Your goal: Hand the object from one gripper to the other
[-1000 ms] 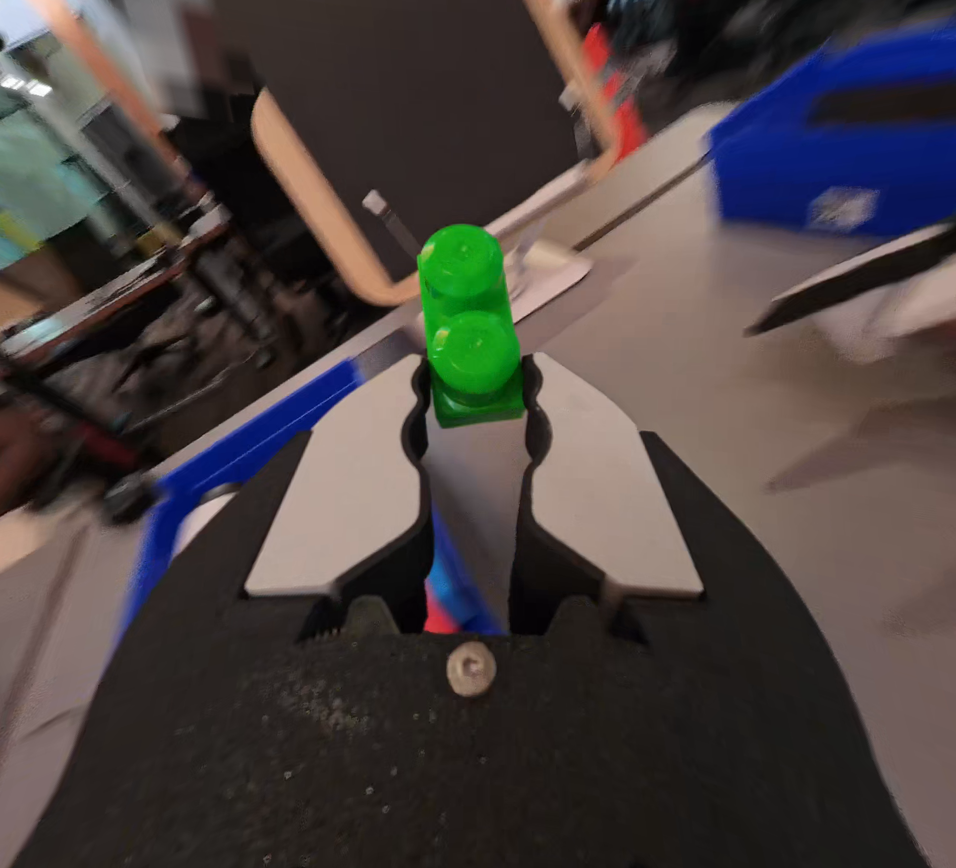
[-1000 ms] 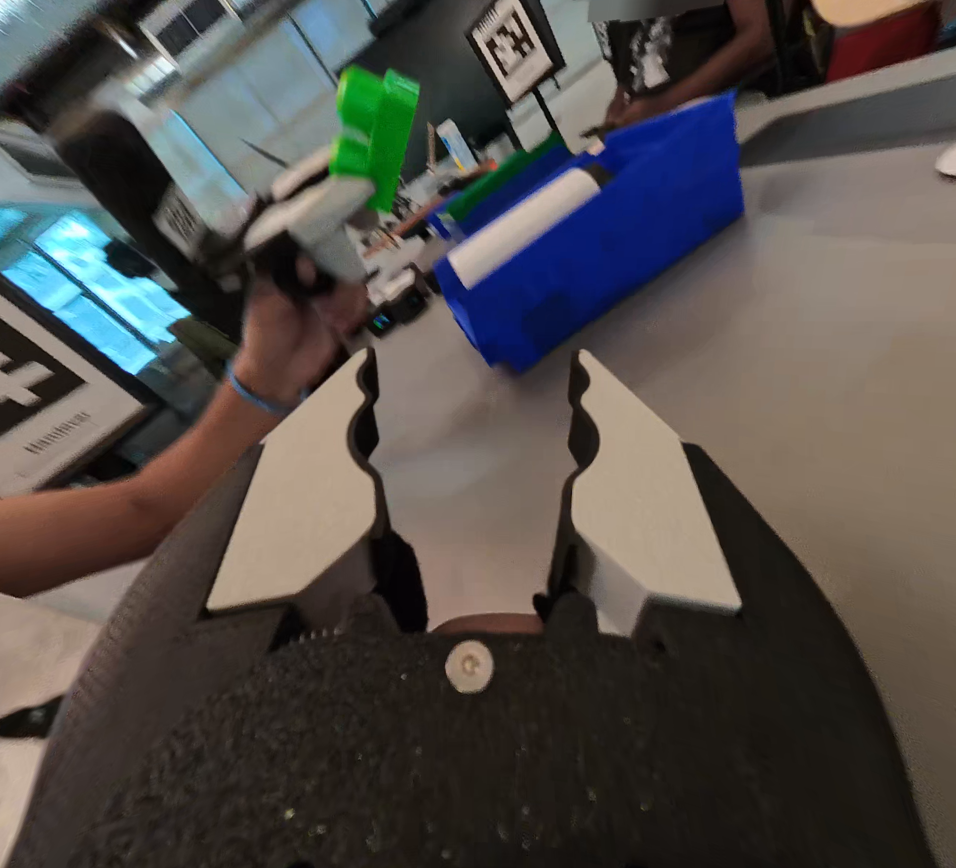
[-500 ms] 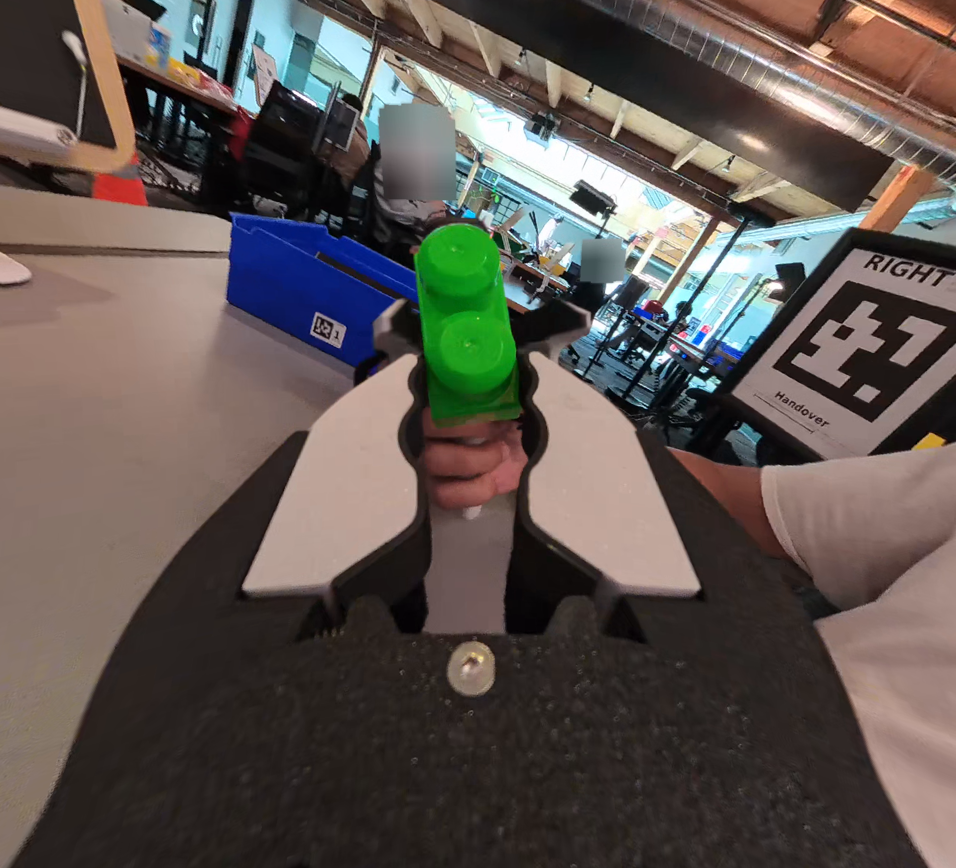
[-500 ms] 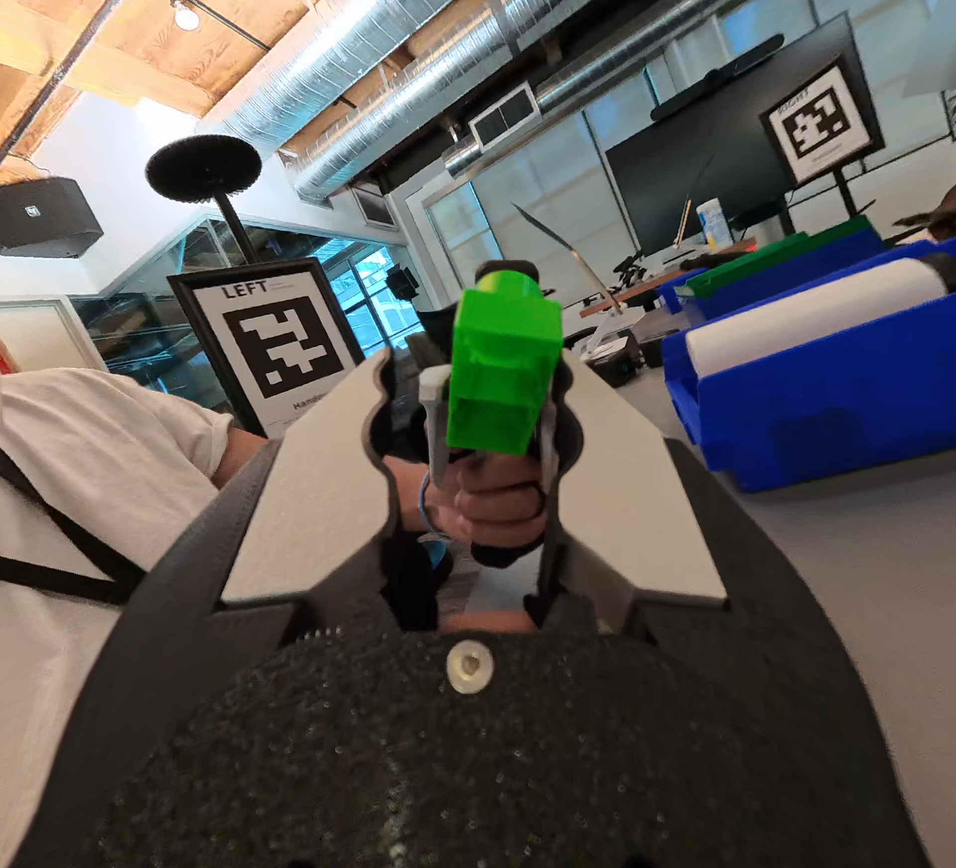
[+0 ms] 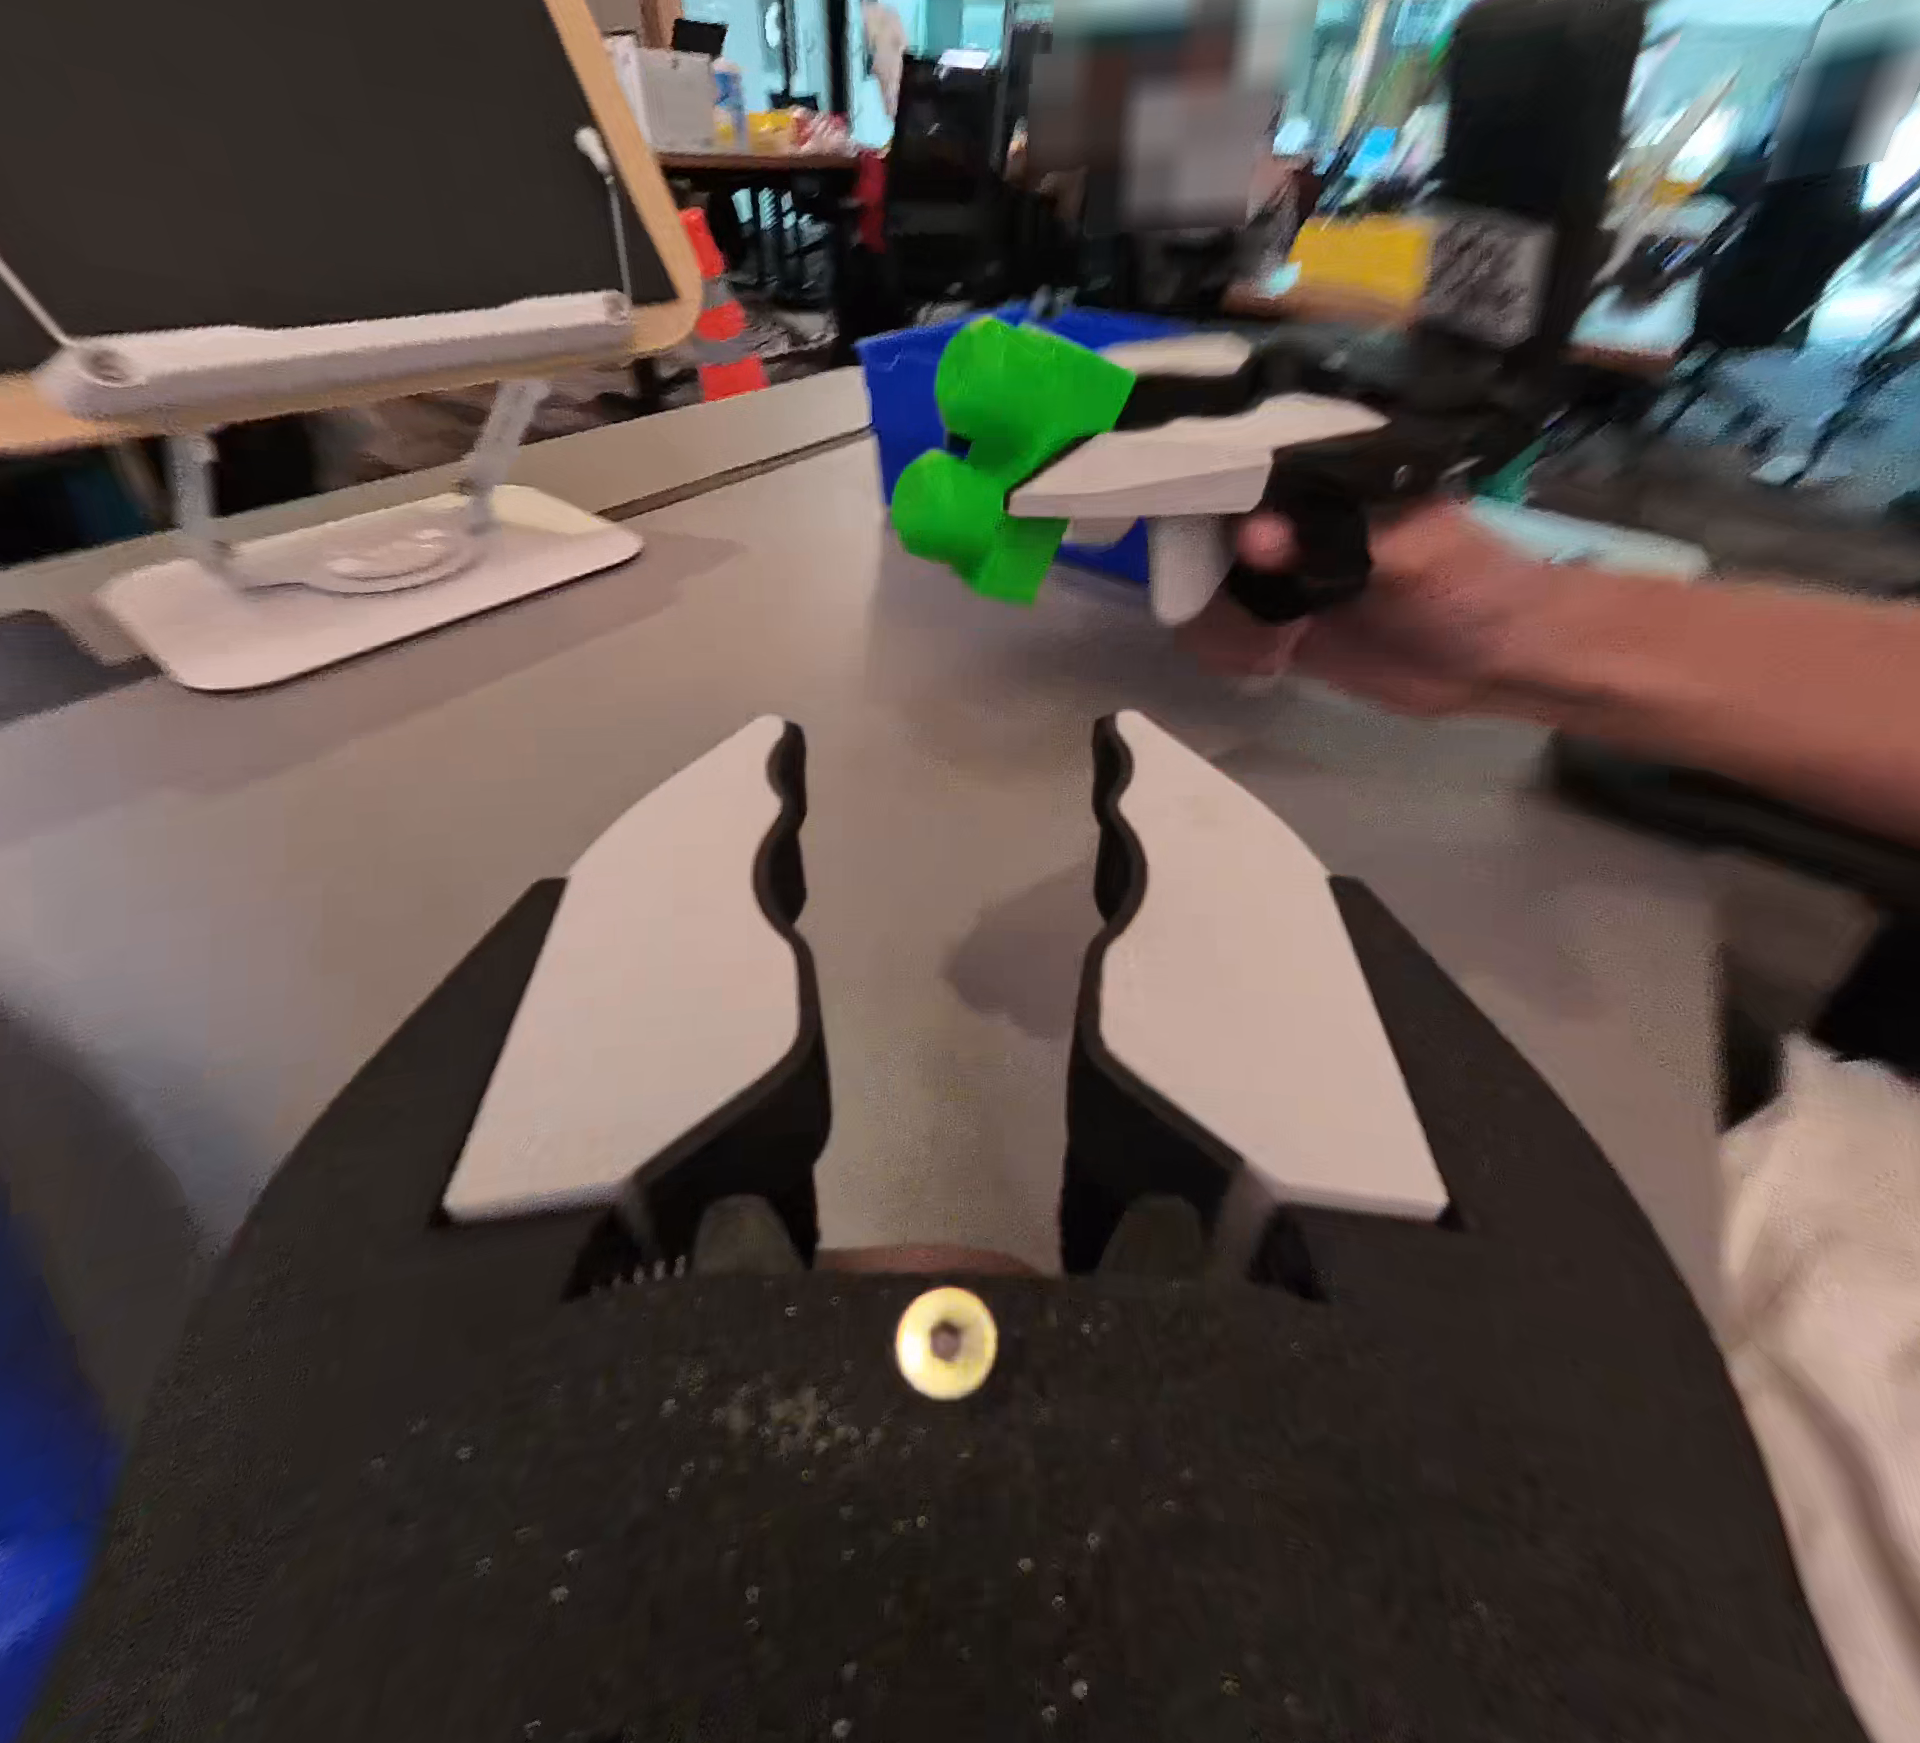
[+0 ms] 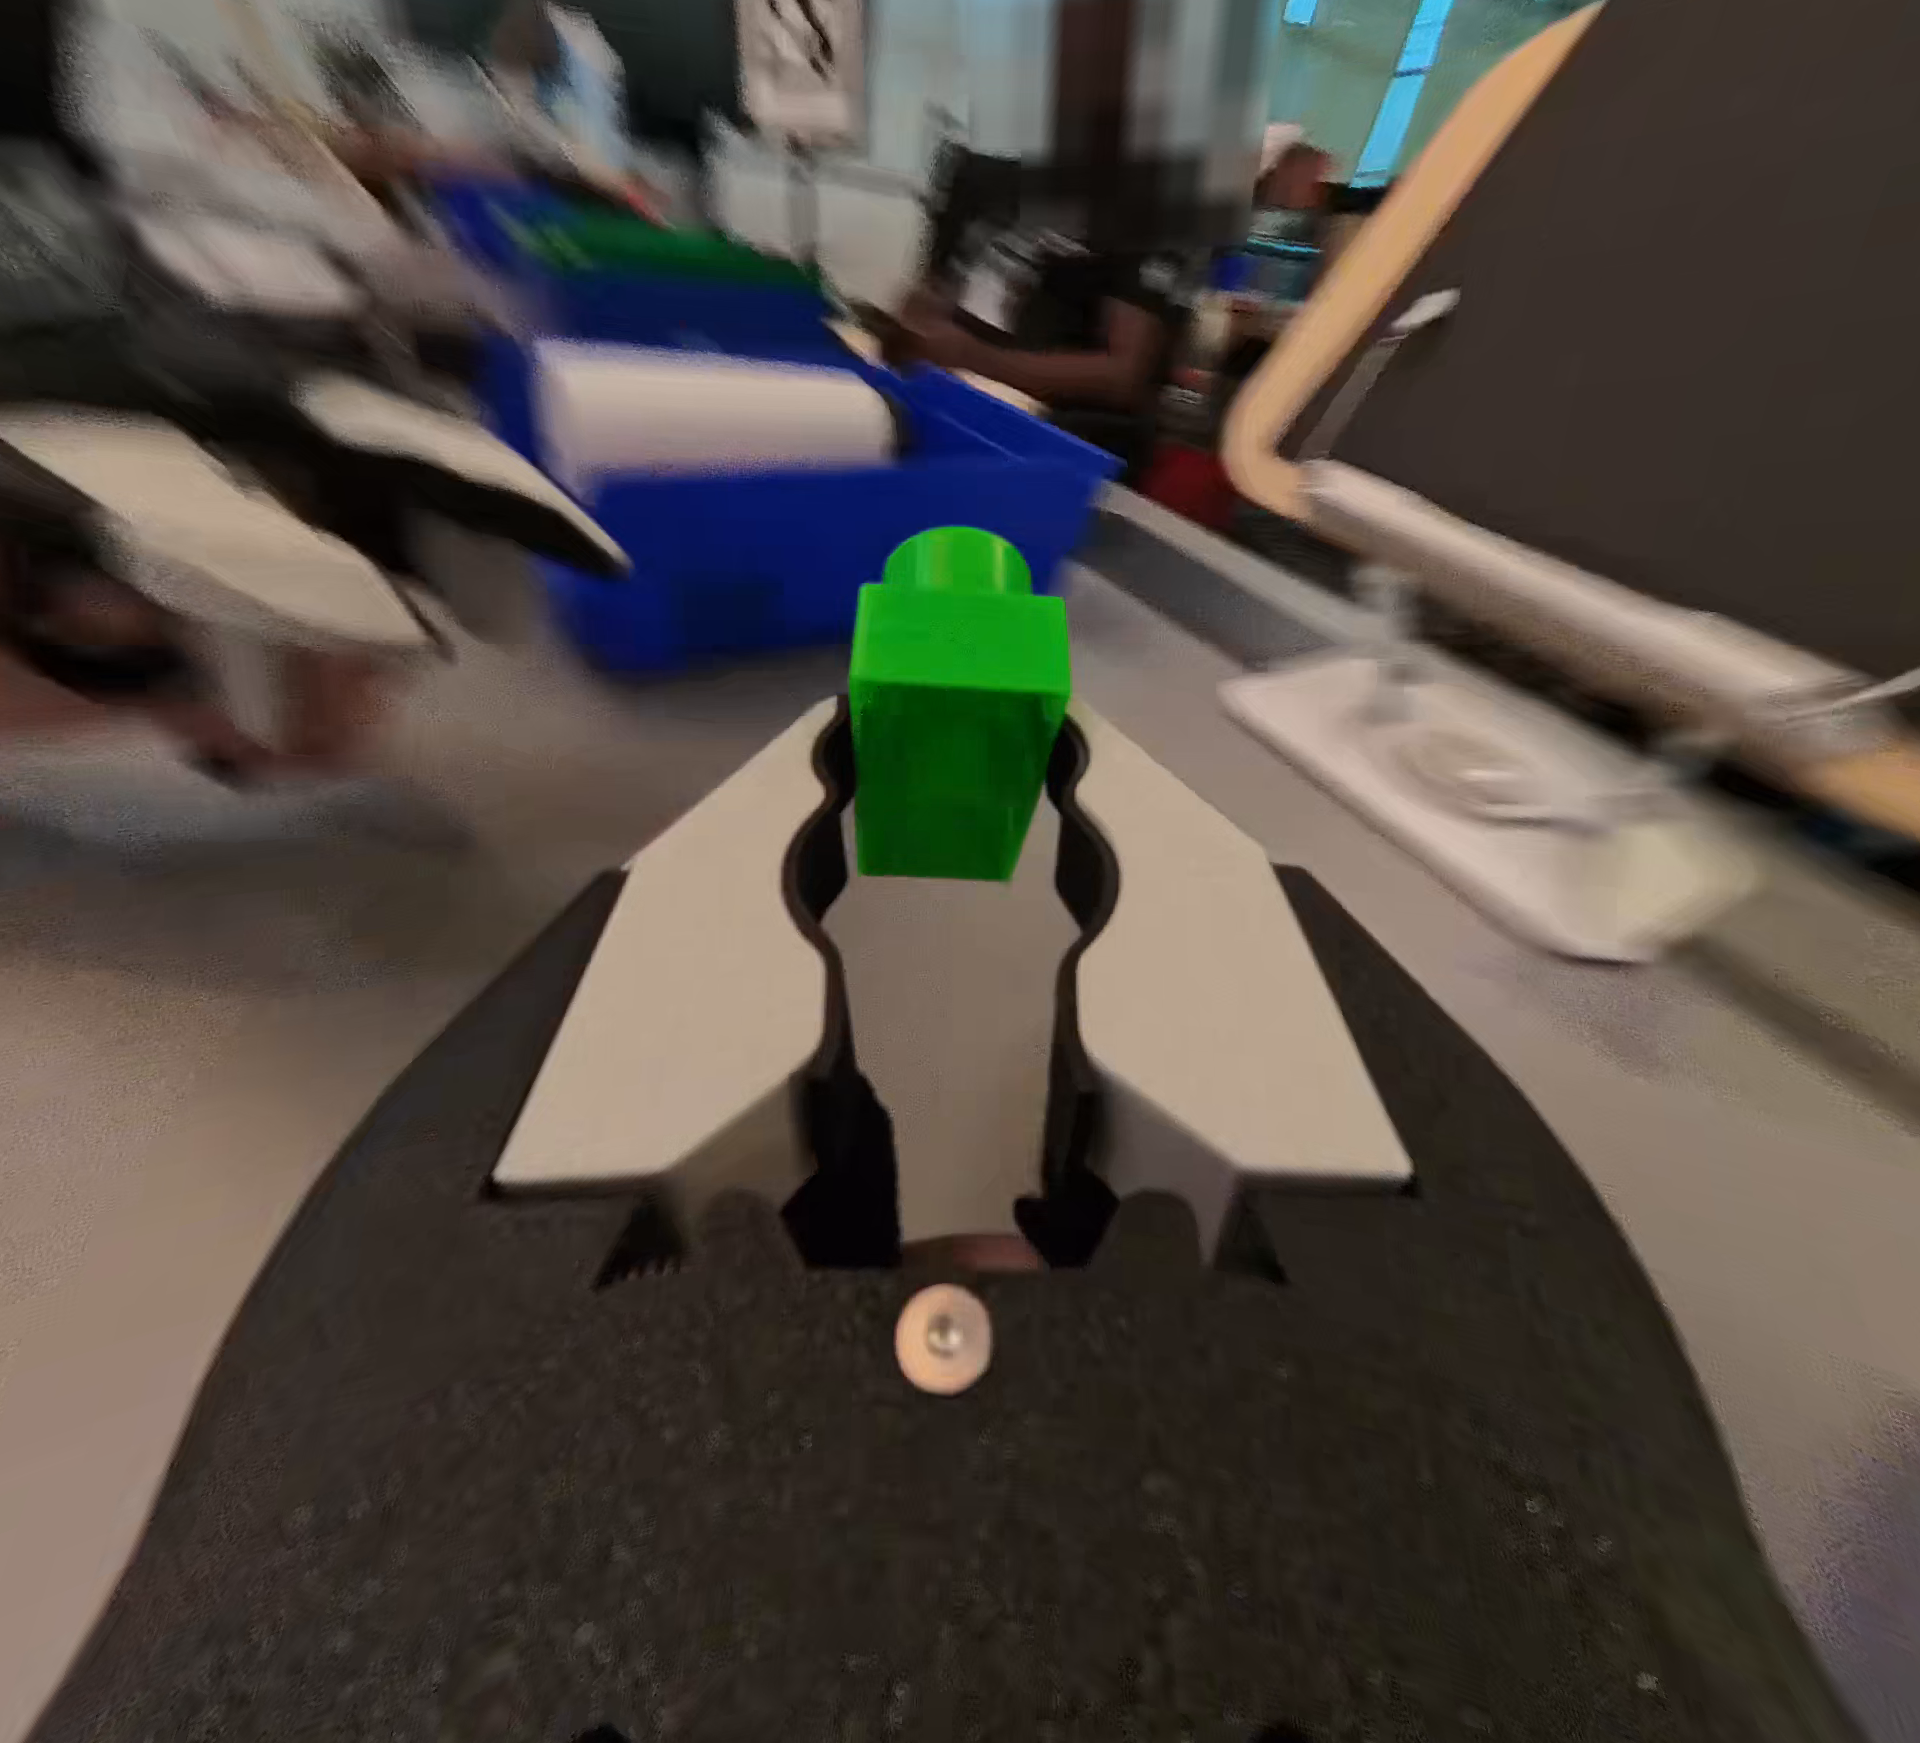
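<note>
The green block (image 6: 956, 717) has passed from the left gripper (image 5: 945, 748), now empty with jaws apart, to the right gripper (image 6: 951, 727), clamped on it above the grey desk (image 5: 416, 820). Farther back stand a white stand (image 5: 353, 571) and blue bin (image 6: 831, 530); the room beyond is blurred.

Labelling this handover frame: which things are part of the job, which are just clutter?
Job:
green brick
right gripper, shut on it
left gripper, open, empty

Clutter:
blue bin
white roll in the bin
board stand
</note>
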Action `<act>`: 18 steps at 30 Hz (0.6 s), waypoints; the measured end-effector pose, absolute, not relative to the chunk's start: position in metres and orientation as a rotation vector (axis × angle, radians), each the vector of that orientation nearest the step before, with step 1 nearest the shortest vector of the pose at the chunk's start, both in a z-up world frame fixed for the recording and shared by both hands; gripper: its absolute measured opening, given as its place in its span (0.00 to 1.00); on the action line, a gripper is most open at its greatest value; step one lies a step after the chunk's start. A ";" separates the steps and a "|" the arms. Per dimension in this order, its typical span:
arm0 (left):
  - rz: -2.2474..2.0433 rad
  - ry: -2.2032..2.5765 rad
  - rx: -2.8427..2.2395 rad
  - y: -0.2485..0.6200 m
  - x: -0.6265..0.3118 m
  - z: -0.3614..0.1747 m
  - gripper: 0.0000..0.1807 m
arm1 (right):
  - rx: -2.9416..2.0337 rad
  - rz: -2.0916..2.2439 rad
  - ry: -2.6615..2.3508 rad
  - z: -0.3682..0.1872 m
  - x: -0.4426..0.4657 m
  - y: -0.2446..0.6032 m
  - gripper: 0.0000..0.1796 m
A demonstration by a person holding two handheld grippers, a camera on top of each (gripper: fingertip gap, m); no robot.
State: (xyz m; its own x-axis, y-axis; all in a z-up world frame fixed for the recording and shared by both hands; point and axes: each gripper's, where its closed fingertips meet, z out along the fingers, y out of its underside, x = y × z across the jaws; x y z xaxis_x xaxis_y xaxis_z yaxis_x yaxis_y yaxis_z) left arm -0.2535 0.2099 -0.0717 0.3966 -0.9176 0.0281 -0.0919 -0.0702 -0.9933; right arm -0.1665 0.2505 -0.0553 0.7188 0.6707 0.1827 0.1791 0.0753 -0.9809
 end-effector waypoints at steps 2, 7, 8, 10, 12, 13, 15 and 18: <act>-0.870 0.958 -1.545 0.211 -0.251 -0.081 0.30 | -1.456 -0.006 -0.867 -0.065 -0.157 0.258 0.20; -0.955 0.944 -1.687 0.203 -0.238 -0.088 0.35 | -1.322 -0.550 -1.132 -0.080 -0.194 0.253 0.20; -0.901 0.949 -1.682 0.205 -0.239 -0.088 0.36 | -1.281 -0.613 -1.182 -0.083 -0.203 0.250 0.20; -0.812 0.969 -1.660 0.208 -0.241 -0.087 0.36 | -1.215 -0.686 -1.236 -0.085 -0.218 0.245 0.20; -0.766 0.974 -1.651 0.210 -0.243 -0.088 0.37 | -1.183 -0.712 -1.268 -0.087 -0.229 0.241 0.20; -0.759 0.978 -1.654 0.211 -0.243 -0.088 0.37 | -1.169 -0.718 -1.268 -0.086 -0.233 0.239 0.20; -0.751 0.981 -1.661 0.211 -0.242 -0.090 0.36 | -1.142 -0.742 -1.289 -0.086 -0.239 0.235 0.20; -0.726 0.982 -1.676 0.213 -0.242 -0.093 0.30 | -1.103 -0.799 -1.320 -0.089 -0.243 0.232 0.20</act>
